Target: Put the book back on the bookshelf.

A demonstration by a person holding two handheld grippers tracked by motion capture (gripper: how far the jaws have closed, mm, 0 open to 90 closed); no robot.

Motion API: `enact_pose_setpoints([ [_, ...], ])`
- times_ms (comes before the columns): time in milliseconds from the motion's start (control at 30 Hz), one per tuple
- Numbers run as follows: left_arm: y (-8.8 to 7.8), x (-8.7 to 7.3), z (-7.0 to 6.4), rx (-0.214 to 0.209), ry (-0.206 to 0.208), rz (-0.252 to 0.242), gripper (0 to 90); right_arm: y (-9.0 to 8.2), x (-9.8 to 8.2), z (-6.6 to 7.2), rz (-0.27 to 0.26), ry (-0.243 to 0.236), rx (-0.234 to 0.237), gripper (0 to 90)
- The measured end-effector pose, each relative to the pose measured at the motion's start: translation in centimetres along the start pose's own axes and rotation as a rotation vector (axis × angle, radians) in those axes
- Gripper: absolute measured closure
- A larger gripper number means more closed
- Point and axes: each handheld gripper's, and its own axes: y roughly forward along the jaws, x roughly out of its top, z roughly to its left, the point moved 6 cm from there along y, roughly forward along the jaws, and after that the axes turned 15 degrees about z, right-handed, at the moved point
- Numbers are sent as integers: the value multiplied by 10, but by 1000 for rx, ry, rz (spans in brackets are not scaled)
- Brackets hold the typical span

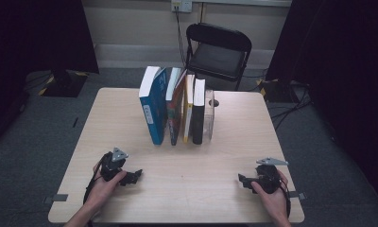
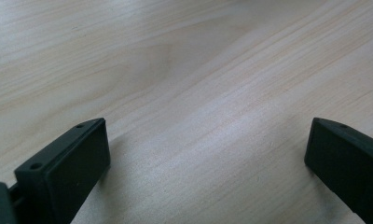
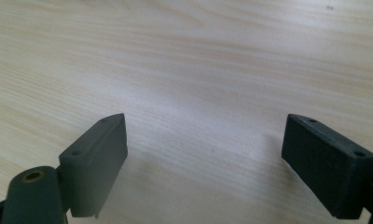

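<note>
Several books stand upright in a row at the table's middle back: a blue book (image 1: 152, 108) at the left, a red-spined one (image 1: 176, 109), a yellow and white one (image 1: 187, 106) and a black book (image 1: 198, 112), with a clear bookend (image 1: 209, 113) at the right. My left gripper (image 1: 136, 176) rests low at the front left, held by a hand, and is open with nothing between its jaws (image 2: 205, 154). At the front right my right gripper (image 1: 242, 180) is open as well (image 3: 205, 149), over bare wood.
The light wooden table (image 1: 187, 156) has free room in front of the books and between the grippers. A black folding chair (image 1: 218, 52) stands behind the table. Cables lie on the grey floor at the right.
</note>
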Motion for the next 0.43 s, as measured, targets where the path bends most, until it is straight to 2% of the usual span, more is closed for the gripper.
enact_pose_setpoints([
  [67, 0, 0, 0, 1, 1, 0, 0, 4, -3, -1, -7, 0, -24, 135],
  [167, 0, 0, 0, 1, 1, 0, 0, 6, -5, 1, -19, -36, -72, 129],
  [267, 0, 0, 0, 2, 4, 0, 0, 9, -6, 2, -85, -42, -78, 119],
  [433, 0, 0, 0, 1, 1, 0, 0, 9, -6, 2, -84, -41, -78, 119],
])
